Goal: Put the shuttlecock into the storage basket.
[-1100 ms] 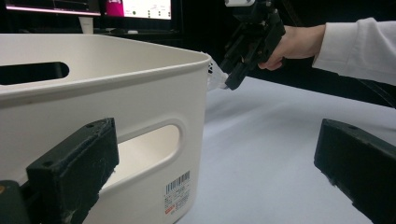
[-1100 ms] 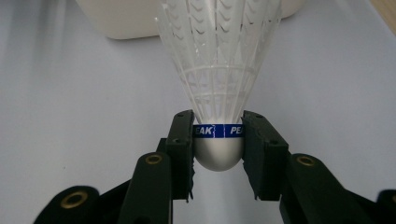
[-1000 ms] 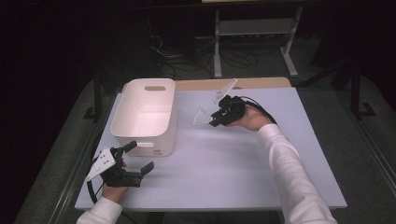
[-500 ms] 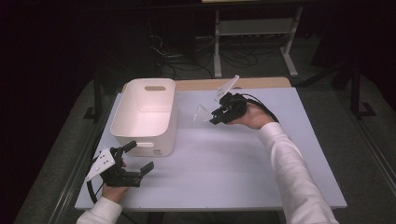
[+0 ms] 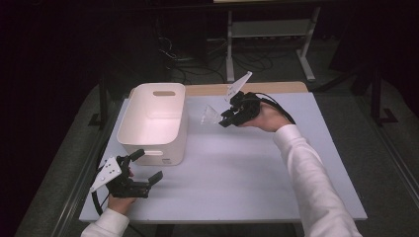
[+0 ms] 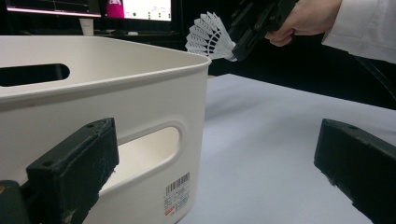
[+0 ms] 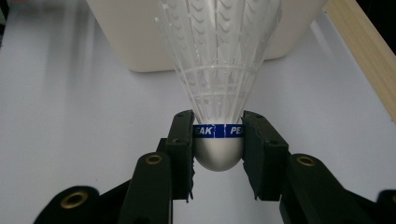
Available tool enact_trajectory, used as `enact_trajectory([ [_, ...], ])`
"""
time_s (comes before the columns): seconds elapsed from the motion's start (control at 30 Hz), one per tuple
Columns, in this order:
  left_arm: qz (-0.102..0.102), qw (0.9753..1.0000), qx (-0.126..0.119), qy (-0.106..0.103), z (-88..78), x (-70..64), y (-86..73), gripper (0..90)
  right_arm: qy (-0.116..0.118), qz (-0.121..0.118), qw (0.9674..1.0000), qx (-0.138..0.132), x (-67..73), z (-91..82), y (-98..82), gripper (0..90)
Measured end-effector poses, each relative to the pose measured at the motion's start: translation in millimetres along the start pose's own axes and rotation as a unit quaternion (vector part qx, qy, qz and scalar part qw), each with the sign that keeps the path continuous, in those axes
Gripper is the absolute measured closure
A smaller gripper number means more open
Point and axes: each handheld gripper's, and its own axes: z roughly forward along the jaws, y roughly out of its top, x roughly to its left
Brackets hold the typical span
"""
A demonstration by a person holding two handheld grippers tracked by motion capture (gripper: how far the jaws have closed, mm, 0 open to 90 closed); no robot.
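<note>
A white plastic shuttlecock (image 7: 218, 70) with a blue band is held by its rounded white base between the jaws of my right gripper (image 7: 218, 140), which is shut on it. In the high view that right gripper (image 5: 225, 118) hangs above the table, right of the bin, with the shuttlecock (image 5: 211, 114) pointing left toward it. The white plastic bin (image 5: 154, 123) stands at the left of the table and looks empty. My left gripper (image 5: 147, 168) rests open near the front left corner, just before the bin's front wall (image 6: 140, 140). The shuttlecock (image 6: 210, 37) shows above the bin's far rim.
The pale lavender tabletop (image 5: 247, 168) has a wooden strip (image 5: 247, 89) along its far edge. Behind the table stand a white metal frame (image 5: 267, 34) and loose cables on the dark floor. The bin carries a barcode label (image 6: 177, 189) on its front wall.
My right gripper has risen a little with the shuttlecock in it. The left gripper has stayed where it was.
</note>
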Motion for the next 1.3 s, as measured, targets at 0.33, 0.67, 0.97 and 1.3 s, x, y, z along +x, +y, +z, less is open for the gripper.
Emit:
enact_trajectory([
  [0.33,-0.001,1.0000,0.000,0.000,0.5,-0.1,-0.1,0.0,0.014,0.002,0.9999,-0.007,7.3,-5.0,14.7,64.1],
  [0.67,0.000,1.0000,0.001,0.001,0.5,-0.2,-0.1,0.0,0.017,-0.007,0.9998,-0.011,16.4,-14.1,26.3,64.0],
  [0.97,0.000,1.0000,0.001,0.001,0.5,-0.1,0.0,0.0,0.017,-0.017,0.9996,-0.013,20.4,-23.4,39.3,64.0],
  [1.3,0.000,1.0000,0.001,0.000,-0.2,0.0,0.4,0.0,0.022,-0.019,0.9996,-0.006,25.4,-21.1,51.9,64.1],
])
